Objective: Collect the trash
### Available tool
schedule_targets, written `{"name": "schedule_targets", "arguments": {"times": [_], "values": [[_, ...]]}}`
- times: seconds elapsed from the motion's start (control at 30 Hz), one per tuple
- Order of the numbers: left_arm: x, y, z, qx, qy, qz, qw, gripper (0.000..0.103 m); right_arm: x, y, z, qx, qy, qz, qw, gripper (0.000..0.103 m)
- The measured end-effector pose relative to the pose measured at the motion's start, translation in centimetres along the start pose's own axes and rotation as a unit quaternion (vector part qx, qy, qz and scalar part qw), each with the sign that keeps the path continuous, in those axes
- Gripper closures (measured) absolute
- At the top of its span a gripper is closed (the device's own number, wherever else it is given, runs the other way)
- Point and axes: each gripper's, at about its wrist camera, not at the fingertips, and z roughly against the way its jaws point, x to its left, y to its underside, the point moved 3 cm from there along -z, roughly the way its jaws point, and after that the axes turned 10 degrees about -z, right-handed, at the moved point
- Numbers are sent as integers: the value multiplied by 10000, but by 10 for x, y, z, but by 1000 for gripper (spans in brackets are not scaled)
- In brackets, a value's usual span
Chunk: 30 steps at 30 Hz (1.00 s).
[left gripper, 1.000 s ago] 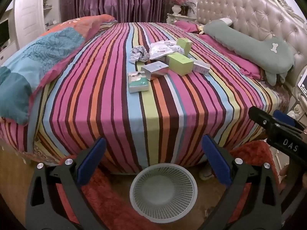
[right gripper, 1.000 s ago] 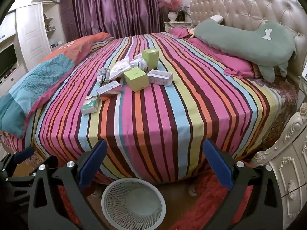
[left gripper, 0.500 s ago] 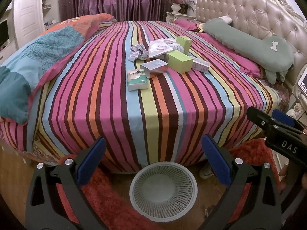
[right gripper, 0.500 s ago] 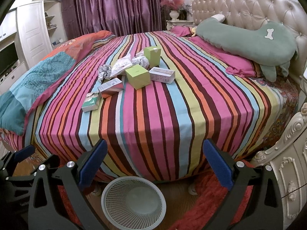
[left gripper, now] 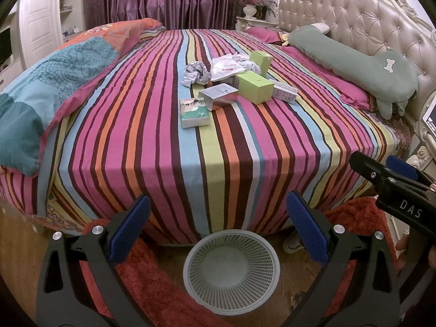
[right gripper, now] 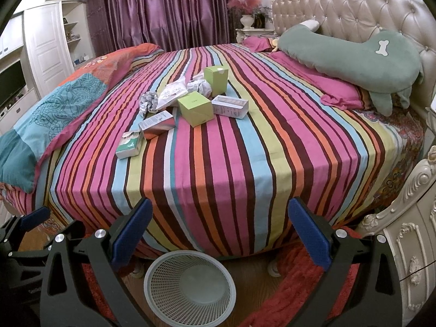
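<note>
Boxes (left gripper: 254,90) and crumpled paper (left gripper: 195,73) lie clustered on striped bed (left gripper: 218,158).

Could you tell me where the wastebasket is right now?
In both views, the white mesh wastebasket stands on the floor against the striped bed's near edge.

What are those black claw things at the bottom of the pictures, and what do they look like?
They are two hand-held grippers. The left gripper and right gripper look alike: black plastic frames with triangular cut-outs, silver screw heads, and two fingers faced with blue pads. In the left view the right gripper's side carries white letters "DAS".
</note>
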Motion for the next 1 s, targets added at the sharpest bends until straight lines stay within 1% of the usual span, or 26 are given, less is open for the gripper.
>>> {"name": "schedule_targets", "arguments": {"times": [1.0], "values": [[-5, 0, 0, 34, 31, 9, 10000, 6, -1, 1, 0, -10, 17, -11, 10000, 8]]}}
